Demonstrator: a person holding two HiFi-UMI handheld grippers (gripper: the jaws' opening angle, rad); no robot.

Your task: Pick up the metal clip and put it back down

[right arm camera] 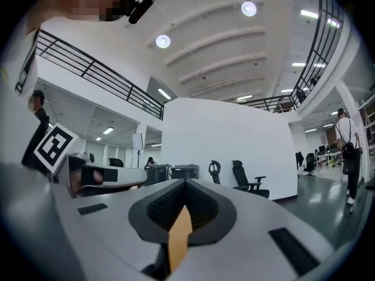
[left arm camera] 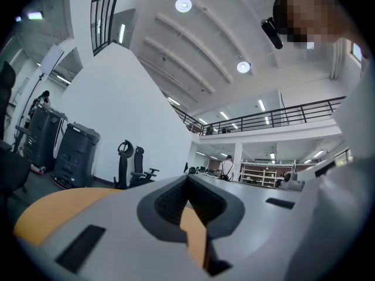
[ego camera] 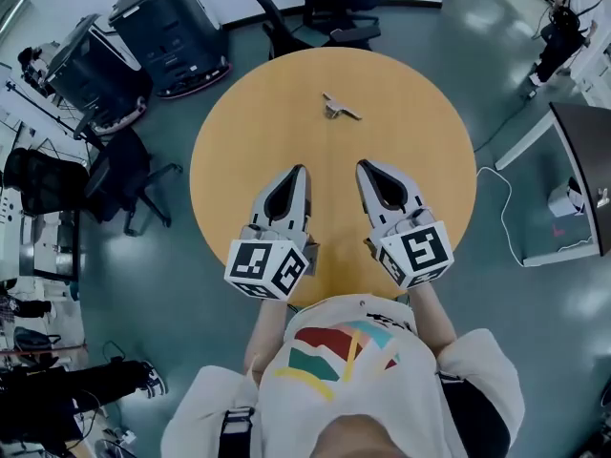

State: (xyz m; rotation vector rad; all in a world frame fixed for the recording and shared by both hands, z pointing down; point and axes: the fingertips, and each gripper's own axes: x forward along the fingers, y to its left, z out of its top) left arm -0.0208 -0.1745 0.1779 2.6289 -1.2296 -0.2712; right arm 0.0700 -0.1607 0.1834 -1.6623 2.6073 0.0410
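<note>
A small metal clip (ego camera: 338, 109) lies on the far part of the round wooden table (ego camera: 239, 141). Both grippers rest side by side over the near half of the table, well short of the clip. My left gripper (ego camera: 302, 169) is shut with nothing in it; in the left gripper view its jaws meet at the tips (left arm camera: 188, 177). My right gripper (ego camera: 362, 164) is shut too, empty, its jaws closed together in the right gripper view (right arm camera: 184, 181). The clip does not show in either gripper view.
Office chairs (ego camera: 320, 12) stand beyond the table's far edge and another chair (ego camera: 124, 175) at its left. Dark equipment cases (ego camera: 172, 31) sit at the back left. A desk (ego camera: 582, 175) with a trailing cable stands to the right.
</note>
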